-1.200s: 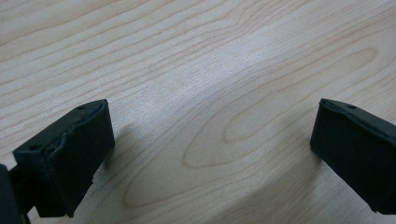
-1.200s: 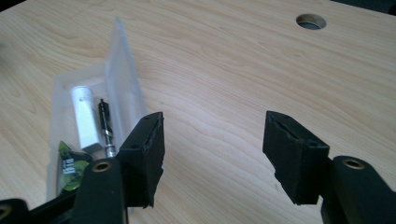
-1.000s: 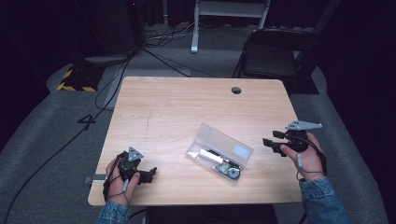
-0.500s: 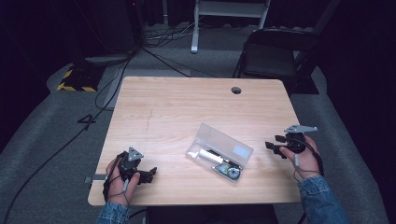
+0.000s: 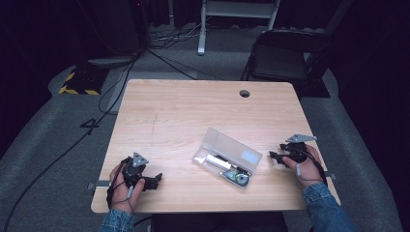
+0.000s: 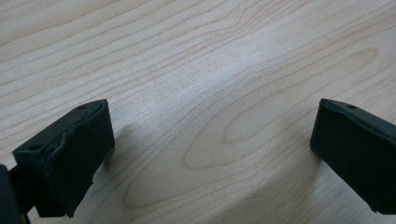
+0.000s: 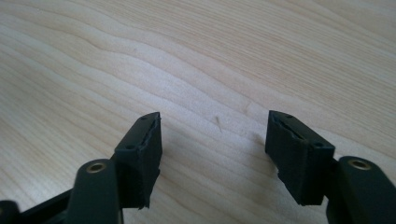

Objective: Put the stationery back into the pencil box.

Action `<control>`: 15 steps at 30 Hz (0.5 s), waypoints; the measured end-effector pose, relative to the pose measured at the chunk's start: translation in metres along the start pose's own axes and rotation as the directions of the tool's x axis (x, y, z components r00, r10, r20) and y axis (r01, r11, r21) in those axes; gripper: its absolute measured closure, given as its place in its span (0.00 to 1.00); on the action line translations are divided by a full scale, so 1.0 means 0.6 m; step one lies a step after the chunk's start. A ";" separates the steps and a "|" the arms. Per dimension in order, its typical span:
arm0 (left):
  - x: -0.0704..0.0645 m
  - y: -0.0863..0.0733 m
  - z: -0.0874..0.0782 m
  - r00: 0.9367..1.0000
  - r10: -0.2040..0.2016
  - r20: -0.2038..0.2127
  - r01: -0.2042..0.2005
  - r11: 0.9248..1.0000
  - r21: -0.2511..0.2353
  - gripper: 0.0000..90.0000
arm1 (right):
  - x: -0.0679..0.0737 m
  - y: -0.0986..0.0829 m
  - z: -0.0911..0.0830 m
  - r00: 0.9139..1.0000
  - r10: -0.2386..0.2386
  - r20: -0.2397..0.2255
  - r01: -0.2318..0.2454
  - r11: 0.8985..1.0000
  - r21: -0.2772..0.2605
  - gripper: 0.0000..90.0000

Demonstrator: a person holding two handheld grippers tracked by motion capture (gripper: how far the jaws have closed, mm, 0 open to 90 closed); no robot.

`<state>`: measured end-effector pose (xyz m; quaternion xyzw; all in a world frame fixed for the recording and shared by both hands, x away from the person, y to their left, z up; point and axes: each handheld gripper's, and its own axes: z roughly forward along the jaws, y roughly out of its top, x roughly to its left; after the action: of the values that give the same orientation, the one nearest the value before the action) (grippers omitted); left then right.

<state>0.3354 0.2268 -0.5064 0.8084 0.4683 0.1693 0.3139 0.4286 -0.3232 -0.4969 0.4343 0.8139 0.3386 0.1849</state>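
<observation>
At the near edge of the wooden table (image 5: 193, 111), the left gripper (image 5: 155, 180) lies low on the bare wood in the person's left hand (image 5: 123, 186), close to the near left corner; in the left gripper view its two black jaws stand wide apart with nothing but wood grain between them. A little farther in and toward the middle lies the clear plastic case (image 5: 227, 157), its lid open and tilted back, with a white cylinder (image 5: 216, 162) and a small round dark part (image 5: 239, 178) resting in the tray. To the right of the case, near but not touching it, the right gripper (image 5: 273, 156) sits in the right hand (image 5: 302, 162) by the table's right edge, pointing toward the case; in the right gripper view its jaws are parted over empty wood. Farther off, a round cable hole (image 5: 244, 93) marks the far side of the tabletop, and beyond the table stands a dark folding chair (image 5: 283, 58) on the grey floor
</observation>
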 end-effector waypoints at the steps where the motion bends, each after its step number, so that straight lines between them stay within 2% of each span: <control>1: 0.000 0.000 0.000 1.000 0.000 0.000 0.000 1.000 0.000 0.00 | 0.000 0.000 0.000 1.000 0.000 0.000 0.000 1.000 0.000 0.41; 4: 0.000 0.000 0.000 1.000 0.001 -0.001 -0.001 1.000 0.001 0.00 | 0.000 -0.003 0.003 1.000 0.006 0.003 -0.006 1.000 -0.026 0.39; 6: 0.000 0.000 0.000 1.000 0.001 -0.002 -0.001 1.000 0.001 0.00 | 0.000 -0.007 0.007 1.000 0.006 0.002 -0.006 0.999 -0.054 0.34; 15: 0.000 0.000 0.000 1.000 0.001 -0.002 -0.001 1.000 0.000 0.00 | -0.001 -0.006 0.009 1.000 -0.004 -0.006 0.004 0.999 -0.054 0.30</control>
<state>0.3354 0.2268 -0.5064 0.8084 0.4684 0.1702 0.3131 0.4298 -0.3230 -0.5034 0.4265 0.8059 0.3616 0.1948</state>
